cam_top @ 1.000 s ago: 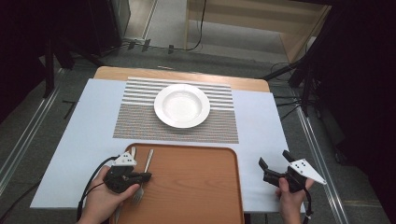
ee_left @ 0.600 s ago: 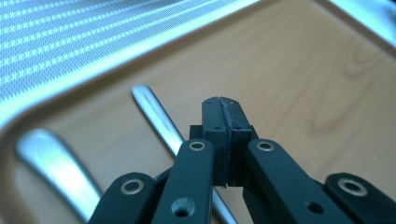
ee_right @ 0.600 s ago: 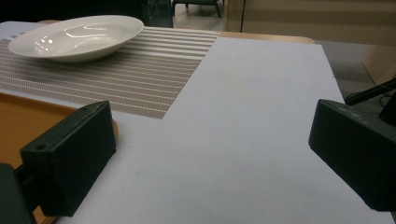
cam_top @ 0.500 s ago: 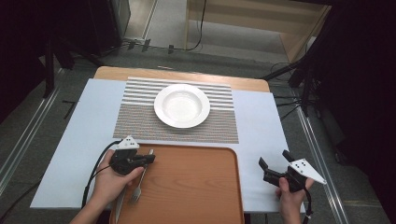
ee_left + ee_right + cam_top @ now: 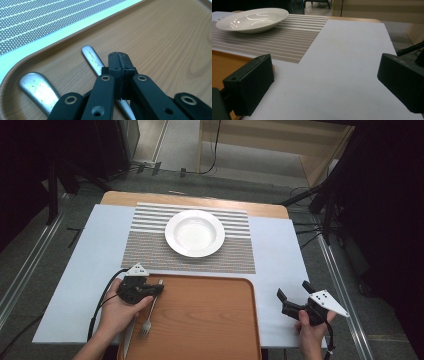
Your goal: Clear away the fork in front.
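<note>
Cutlery first: a silver metal fork (image 5: 148, 312) lies at the lower left of the high view, on the left end of the brown wooden tray (image 5: 210, 320), beside a second steel handle (image 5: 37, 91) I can't identify. The left gripper (image 5: 156, 289) sits right over the fork's handle, jaws pressed fully together with nothing between them. Upper centre, a round white plate (image 5: 194, 233) rests on the striped grey placemat (image 5: 145, 247). Lower right, the right gripper (image 5: 291, 295) hovers over the pale blue tabletop (image 5: 280, 260), jaws spread wide and empty.
</note>
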